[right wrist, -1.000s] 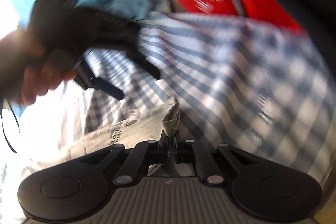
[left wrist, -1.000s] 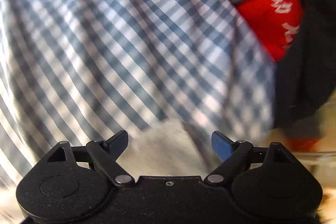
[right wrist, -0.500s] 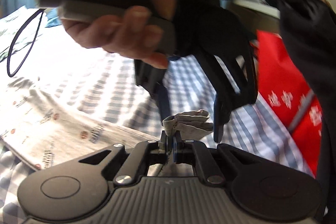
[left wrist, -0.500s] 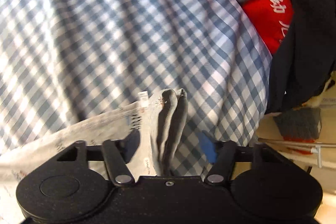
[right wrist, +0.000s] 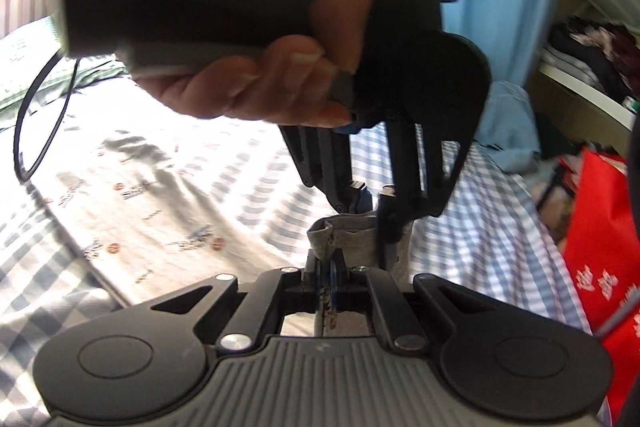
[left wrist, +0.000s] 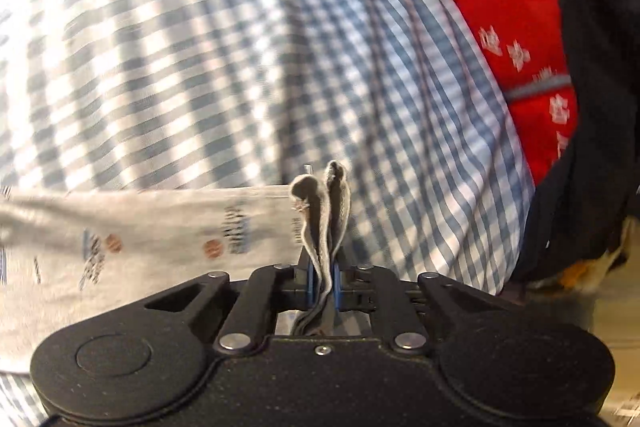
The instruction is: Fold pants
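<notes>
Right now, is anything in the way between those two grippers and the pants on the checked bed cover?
Nothing visible. The left gripper, whose jaws have just been closing, pinches a bunched edge of the pants, and the right gripper is clamped on an edge too. The rest lies on the checked cover.

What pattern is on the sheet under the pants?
Blue-and-white gingham checks on the bed sheet, clearest in the left wrist view, beneath the pale grey printed pants.

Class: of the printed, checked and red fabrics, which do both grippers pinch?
The printed pants: their grey hem sits between both shut grippers. Checked sheet lies underneath; red bag stands aside.
</notes>
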A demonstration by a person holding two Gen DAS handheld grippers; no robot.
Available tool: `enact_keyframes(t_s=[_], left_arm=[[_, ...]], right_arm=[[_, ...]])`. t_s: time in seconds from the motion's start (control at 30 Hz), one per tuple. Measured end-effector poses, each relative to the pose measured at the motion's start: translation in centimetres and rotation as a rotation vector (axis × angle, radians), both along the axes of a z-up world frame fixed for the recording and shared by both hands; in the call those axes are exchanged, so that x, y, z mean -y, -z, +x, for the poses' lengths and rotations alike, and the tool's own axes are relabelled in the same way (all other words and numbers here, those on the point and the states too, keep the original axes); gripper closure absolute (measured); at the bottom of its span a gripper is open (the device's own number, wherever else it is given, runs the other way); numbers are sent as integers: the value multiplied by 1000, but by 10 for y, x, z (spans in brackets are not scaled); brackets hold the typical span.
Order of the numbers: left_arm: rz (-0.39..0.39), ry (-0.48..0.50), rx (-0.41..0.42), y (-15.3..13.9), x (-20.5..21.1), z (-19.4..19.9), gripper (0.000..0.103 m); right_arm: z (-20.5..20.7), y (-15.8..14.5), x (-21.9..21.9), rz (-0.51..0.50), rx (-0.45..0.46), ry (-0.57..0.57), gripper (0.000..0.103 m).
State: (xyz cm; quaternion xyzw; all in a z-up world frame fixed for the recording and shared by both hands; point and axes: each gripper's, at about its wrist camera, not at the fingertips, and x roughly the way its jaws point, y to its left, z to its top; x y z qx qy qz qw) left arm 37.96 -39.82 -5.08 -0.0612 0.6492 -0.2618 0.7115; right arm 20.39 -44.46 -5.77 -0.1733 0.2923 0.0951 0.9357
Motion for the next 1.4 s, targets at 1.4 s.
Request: enact_keyframes(t_s=[1.4], left_arm=[[-86, -141, 98, 47, -309, 3, 98]], right_arm=[[37, 41, -251, -73, -190, -202, 98]])
